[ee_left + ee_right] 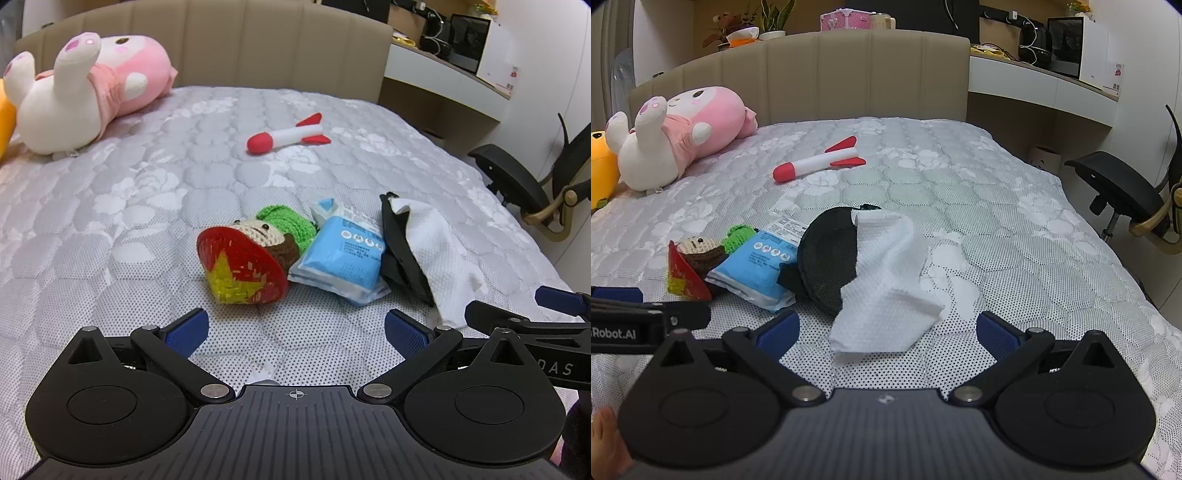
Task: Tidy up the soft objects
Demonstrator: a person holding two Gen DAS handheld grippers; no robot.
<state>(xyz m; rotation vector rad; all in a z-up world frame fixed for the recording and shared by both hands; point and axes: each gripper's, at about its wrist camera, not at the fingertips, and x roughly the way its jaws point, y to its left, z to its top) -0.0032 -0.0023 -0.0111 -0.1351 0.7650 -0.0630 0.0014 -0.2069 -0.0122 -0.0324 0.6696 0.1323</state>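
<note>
A crocheted doll (pixel 255 254) with a red hat bearing a yellow star and a green body lies on the bed just ahead of my open left gripper (pixel 295 332). To its right lie a blue tissue pack (pixel 340 258), a black mesh piece (pixel 402 251) and a white paper towel (pixel 439 254). My right gripper (pixel 886 332) is open with the white paper towel (pixel 886 295) reaching between its fingers, the black mesh piece (pixel 827 266) behind it. Left of those lie the blue pack (pixel 757 266) and doll (pixel 694 258). A red-and-white foam rocket (pixel 288 136) (pixel 820 160) lies farther back.
A pink-and-white plush (pixel 92 88) (pixel 683 136) lies at the back left against the beige headboard (pixel 258 44), beside a yellow plush (pixel 600 166). A black office chair (pixel 1123 192) stands right of the quilted mattress (pixel 147 184). The other gripper (pixel 535 332) sits at the right edge.
</note>
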